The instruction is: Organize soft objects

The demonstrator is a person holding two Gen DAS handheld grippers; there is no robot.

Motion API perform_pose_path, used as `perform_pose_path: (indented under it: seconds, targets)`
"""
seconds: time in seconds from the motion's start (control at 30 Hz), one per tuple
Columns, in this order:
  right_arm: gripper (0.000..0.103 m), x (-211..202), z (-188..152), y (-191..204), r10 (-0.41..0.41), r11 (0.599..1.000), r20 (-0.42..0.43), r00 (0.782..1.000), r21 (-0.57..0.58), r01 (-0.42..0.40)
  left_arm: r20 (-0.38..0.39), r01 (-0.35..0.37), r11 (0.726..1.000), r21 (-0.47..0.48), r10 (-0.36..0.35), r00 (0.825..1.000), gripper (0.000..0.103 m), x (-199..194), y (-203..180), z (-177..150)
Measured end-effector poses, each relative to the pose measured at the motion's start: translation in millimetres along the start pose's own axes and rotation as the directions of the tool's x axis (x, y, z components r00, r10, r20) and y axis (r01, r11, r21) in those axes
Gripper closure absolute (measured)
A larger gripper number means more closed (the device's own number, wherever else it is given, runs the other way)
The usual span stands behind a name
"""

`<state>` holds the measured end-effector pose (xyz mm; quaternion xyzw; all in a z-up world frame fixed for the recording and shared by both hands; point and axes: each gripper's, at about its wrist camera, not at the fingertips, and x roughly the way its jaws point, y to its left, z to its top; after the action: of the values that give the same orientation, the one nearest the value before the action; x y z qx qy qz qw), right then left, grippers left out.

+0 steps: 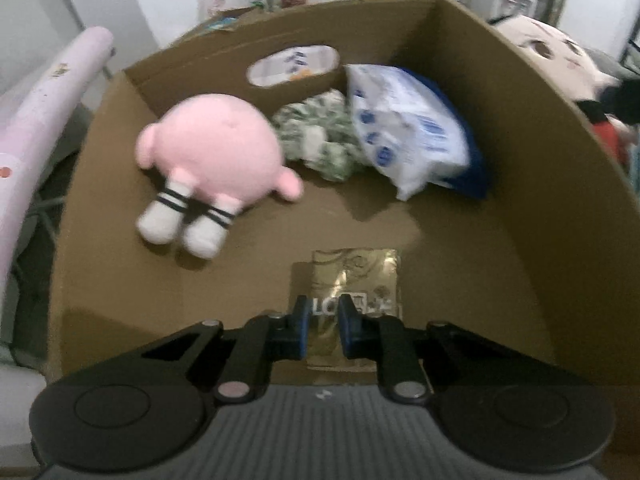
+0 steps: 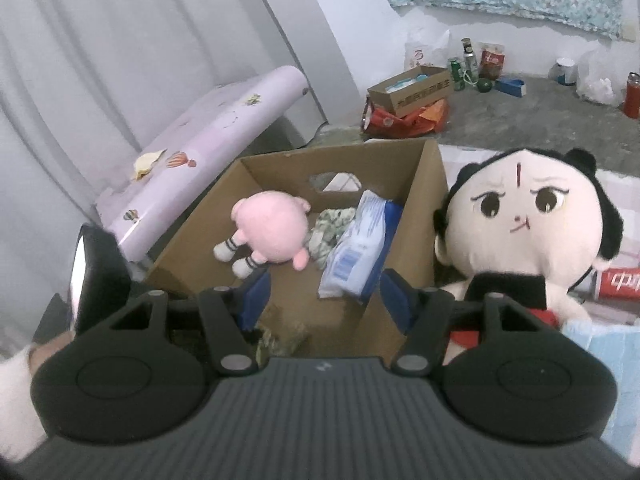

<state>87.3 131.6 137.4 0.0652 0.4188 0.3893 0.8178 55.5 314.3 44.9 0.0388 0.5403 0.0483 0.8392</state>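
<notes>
- I see the cardboard box [image 1: 500, 168] as my landmark; the pink plush [image 1: 212, 152] lies on its floor at the left, round-bodied, face down, white striped socks toward me.
- Beside it in the box sit a green-and-white crumpled cloth [image 1: 320, 136] and a blue-and-white soft pack [image 1: 404, 128] leaning against the right wall.
- A gold packet [image 1: 352, 272] lies flat on the box floor nearest me.
- My left gripper [image 1: 323, 316] hangs over that packet, jaws narrow, nearly closed, nothing visibly pinched.
- My right gripper [image 2: 324, 292] hovers above the box's near edge, jaws about half apart and empty.
- A big-headed doll [image 2: 528, 232] sits outside the box, just beside its right wall.

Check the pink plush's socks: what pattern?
White socks with two black stripes each; clearest in the left wrist view.
</notes>
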Motion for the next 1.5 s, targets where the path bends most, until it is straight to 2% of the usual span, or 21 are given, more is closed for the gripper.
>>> perform_pose_path:
  seconds: [0.07, 0.17, 0.23, 0.3, 0.37, 0.4, 0.47, 0.53, 0.6, 0.73, 0.83, 0.87, 0.97, 1.0, 1.07, 1.13, 1.17, 1.23, 1.3, 1.33, 1.5]
  targets:
    - [0.043, 0, -4, -1, 0.001, 1.000, 0.000, 1.000, 0.000, -0.001, 0.017, -0.071, 0.997, 0.009, 0.071, 0.997, 0.087, 2, 4, 4]
    - [0.043, -2, -7, -5, 0.005, 1.000, -0.002, 1.000, 0.005, -0.005, 0.025, -0.216, 0.975, 0.049, 0.215, 0.976, 0.085, 8, 7, 7]
    - [0.043, -4, -7, -6, 0.011, 1.000, 0.000, 1.000, 0.011, -0.011, 0.046, -0.228, 0.972, 0.052, 0.226, 0.973, 0.077, 4, 11, 4]
    - [0.043, -5, -7, -7, 0.017, 1.000, 0.006, 1.000, 0.012, -0.017, 0.078, -0.192, 0.981, 0.027, 0.189, 0.979, 0.046, -9, 12, 0]
    - [0.043, -6, -7, -6, 0.022, 1.000, 0.010, 1.000, 0.007, -0.023, 0.103, -0.181, 0.982, 0.053, 0.174, 0.979, 0.028, -19, 6, -3]
    - [0.043, -7, -7, -5, 0.025, 1.000, 0.011, 1.000, 0.005, -0.025, 0.111, -0.168, 0.982, 0.084, 0.159, 0.981, 0.026, -22, 0, -5]
    - [0.043, -7, -9, -2, 0.036, 0.999, 0.012, 0.999, 0.001, -0.036, 0.090, -0.113, 0.980, 0.164, 0.099, 0.991, 0.026, -21, -14, -6]
    - [0.043, -6, -11, 1, 0.048, 0.999, 0.009, 0.999, -0.001, -0.048, 0.059, -0.085, 0.972, 0.221, 0.073, 0.996, 0.035, -13, -25, -5]
    - [0.043, -5, -12, 5, 0.063, 0.998, 0.003, 0.998, 0.002, -0.063, 0.044, -0.128, 0.955, 0.266, 0.120, 0.992, 0.047, -1, -36, -4]
    - [0.043, -11, -13, 11, 0.086, 0.996, 0.008, 0.996, -0.007, -0.086, -0.002, -0.136, 0.935, 0.329, 0.145, 0.989, 0.055, 21, -38, -1]
    - [0.043, -16, -13, 17, 0.075, 0.996, 0.018, 0.997, -0.051, -0.074, 0.029, -0.250, 0.897, 0.366, 0.257, 0.966, 0.061, 26, -32, -1]
    - [0.043, -17, -13, 19, 0.070, 0.996, 0.024, 0.997, -0.061, -0.068, 0.041, -0.285, 0.876, 0.389, 0.293, 0.955, 0.056, 29, -30, -2]
    - [0.043, -16, -12, 21, 0.081, 0.995, 0.030, 0.996, -0.069, -0.079, 0.073, -0.365, 0.838, 0.407, 0.368, 0.927, 0.018, 29, -18, -4]
    - [0.043, -15, -12, 21, 0.082, 0.994, 0.027, 0.996, -0.068, -0.080, 0.092, -0.397, 0.827, 0.398, 0.395, 0.914, 0.015, 28, -15, -5]
    - [0.043, -12, -11, 20, 0.078, 0.995, 0.021, 0.997, -0.070, -0.077, 0.136, -0.461, 0.800, 0.383, 0.445, 0.885, 0.019, 20, -10, -7]
    - [0.043, -9, -12, 19, 0.069, 0.995, 0.016, 0.997, -0.075, -0.068, 0.131, -0.448, 0.810, 0.378, 0.432, 0.892, 0.022, 13, -7, -9]
    - [0.043, -7, -13, 20, 0.067, 0.995, 0.011, 0.998, -0.076, -0.066, 0.122, -0.433, 0.822, 0.370, 0.420, 0.900, 0.031, 10, -7, -9]
    - [0.043, -1, -16, 19, 0.071, 0.995, -0.002, 0.997, -0.063, -0.071, 0.087, -0.372, 0.848, 0.376, 0.368, 0.926, 0.060, 10, -6, -9]
    - [0.043, 3, -19, 19, 0.072, 0.996, -0.010, 0.997, -0.060, -0.073, 0.062, -0.357, 0.854, 0.377, 0.361, 0.930, 0.091, 15, -7, -8]
    - [0.043, 4, -20, 19, 0.069, 0.996, -0.014, 0.997, -0.062, -0.070, 0.057, -0.362, 0.857, 0.368, 0.368, 0.928, 0.096, 19, -6, -7]
    - [0.043, 6, -23, 18, 0.062, 0.996, -0.027, 0.998, -0.067, -0.064, 0.044, -0.377, 0.884, 0.277, 0.380, 0.924, 0.096, 28, 11, 6]
